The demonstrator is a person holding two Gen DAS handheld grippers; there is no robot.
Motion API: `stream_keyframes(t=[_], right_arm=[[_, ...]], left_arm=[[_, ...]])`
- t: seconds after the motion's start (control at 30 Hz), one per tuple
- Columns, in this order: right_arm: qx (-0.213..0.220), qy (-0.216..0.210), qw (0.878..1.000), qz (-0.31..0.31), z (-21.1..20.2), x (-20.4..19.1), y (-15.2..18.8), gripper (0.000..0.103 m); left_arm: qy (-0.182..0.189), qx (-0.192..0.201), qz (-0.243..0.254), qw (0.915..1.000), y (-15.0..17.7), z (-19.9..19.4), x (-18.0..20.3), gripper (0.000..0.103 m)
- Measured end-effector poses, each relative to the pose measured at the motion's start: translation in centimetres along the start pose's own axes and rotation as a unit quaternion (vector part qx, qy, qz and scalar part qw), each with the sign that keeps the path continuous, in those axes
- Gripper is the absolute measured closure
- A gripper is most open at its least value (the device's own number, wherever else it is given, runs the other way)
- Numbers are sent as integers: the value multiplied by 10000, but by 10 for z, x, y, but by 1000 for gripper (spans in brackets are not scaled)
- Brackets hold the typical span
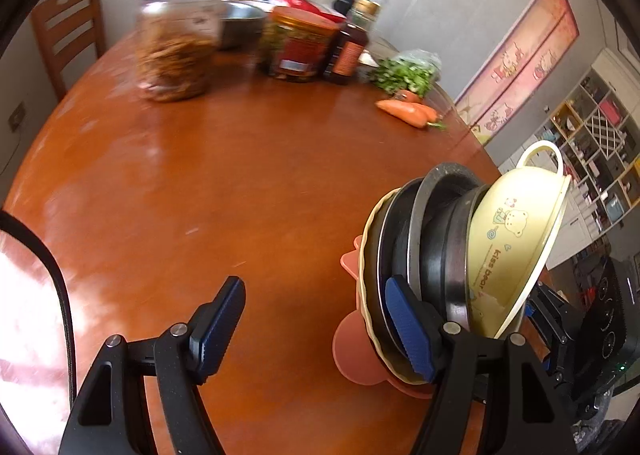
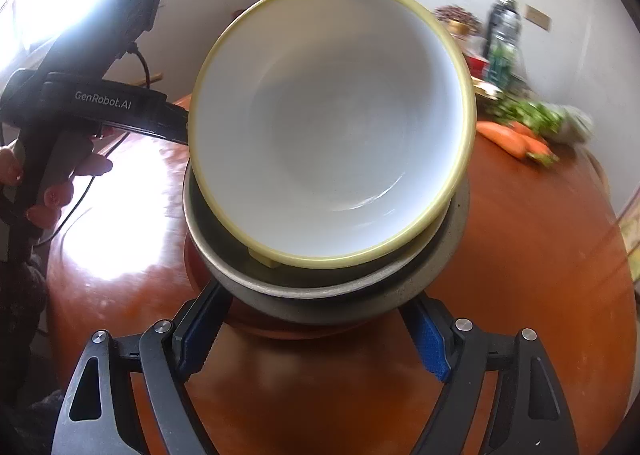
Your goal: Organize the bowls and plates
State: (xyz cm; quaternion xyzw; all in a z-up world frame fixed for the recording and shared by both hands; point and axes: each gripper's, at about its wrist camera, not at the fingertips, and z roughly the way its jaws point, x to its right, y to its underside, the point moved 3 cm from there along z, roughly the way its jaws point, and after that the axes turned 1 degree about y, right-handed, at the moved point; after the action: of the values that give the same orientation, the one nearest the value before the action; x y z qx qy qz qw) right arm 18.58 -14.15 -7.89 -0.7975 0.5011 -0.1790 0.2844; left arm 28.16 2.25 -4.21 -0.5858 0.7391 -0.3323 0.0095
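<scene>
A stack of dishes stands tilted at the table's edge: a yellow "kiss bear" bowl [image 1: 516,251] on top, dark grey bowls [image 1: 436,239] under it, a cream plate [image 1: 366,267] and a pink plate [image 1: 354,351] at the bottom. My left gripper [image 1: 320,331] is open, its right finger touching the stack's left side. In the right wrist view the yellow bowl's white inside [image 2: 332,123] faces me above a grey bowl [image 2: 328,295]. My right gripper [image 2: 316,343] is open, its jaws on either side of the stack's base.
On the round wooden table [image 1: 240,183] stand a jar of dried food [image 1: 176,43], a red tub [image 1: 300,43], bottles [image 1: 352,39], a steel bowl [image 1: 240,21], greens [image 1: 408,73] and carrots [image 1: 408,111]. A wooden chair [image 1: 68,31] stands at the far left.
</scene>
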Motion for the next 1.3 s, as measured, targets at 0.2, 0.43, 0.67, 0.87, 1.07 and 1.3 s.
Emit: stream_keyframes(t=[0.2, 0.43, 0.67, 0.87, 1.07, 1.3], right_arm=[[5, 214, 9994, 255, -9, 46, 11, 19], [9, 326, 9986, 421, -21, 81, 23, 19], [-14, 350, 9984, 447, -21, 86, 22, 19], [-28, 388, 9981, 484, -19, 88, 21, 19], [-56, 452, 9975, 543, -18, 87, 19, 19], [-87, 540, 9967, 603, -16, 87, 17, 19]], left_arm=[[-210, -11, 207, 9996, -16, 24, 43, 31], [-369, 70, 272, 9989, -23, 41, 73, 31], [-626, 208, 327, 9973, -28, 48, 86, 31], [-602, 190, 272, 9976, -28, 51, 86, 31], [-788, 252, 408, 9957, -28, 51, 91, 31], [-757, 292, 395, 9959, -27, 50, 90, 31]])
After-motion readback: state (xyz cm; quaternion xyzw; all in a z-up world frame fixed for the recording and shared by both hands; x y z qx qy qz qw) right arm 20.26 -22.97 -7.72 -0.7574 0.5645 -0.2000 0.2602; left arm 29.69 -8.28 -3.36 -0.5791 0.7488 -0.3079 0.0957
